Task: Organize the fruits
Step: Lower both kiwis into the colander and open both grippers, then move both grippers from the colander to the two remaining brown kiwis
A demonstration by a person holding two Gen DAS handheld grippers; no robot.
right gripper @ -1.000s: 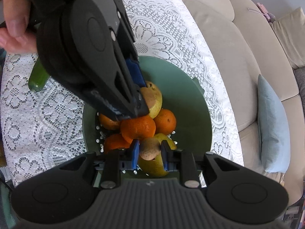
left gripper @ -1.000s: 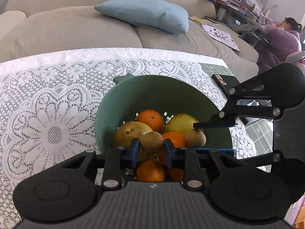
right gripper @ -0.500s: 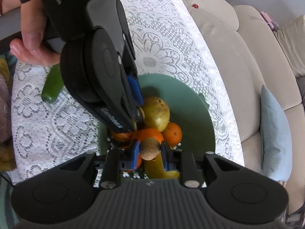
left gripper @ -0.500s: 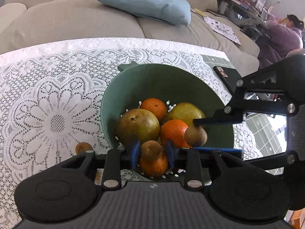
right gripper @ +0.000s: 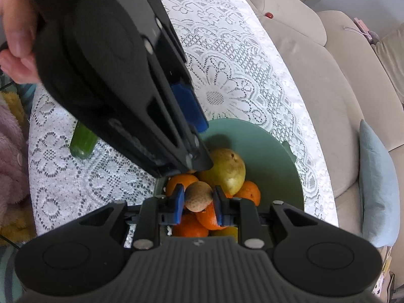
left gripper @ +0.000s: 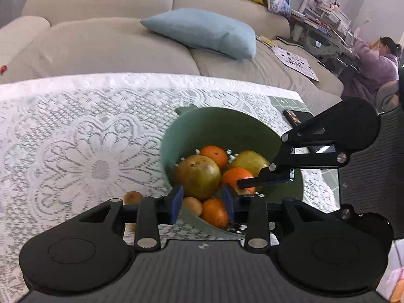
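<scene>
Right gripper (right gripper: 197,199) clamped on a small brown fruit (right gripper: 198,196) above the green bowl (right gripper: 272,156); left gripper (left gripper: 203,203) parted, empty, over the pears and oranges.

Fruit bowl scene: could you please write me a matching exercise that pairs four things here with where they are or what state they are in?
Things:
1. pear
2. blue cushion
3. dark green cylinder
4. right gripper

Places or states:
a. on the lace tablecloth
b. shut on a small brown fruit
c. in the green bowl
d. on the sofa

Pairs: 1-c, 2-d, 3-a, 4-b.
</scene>
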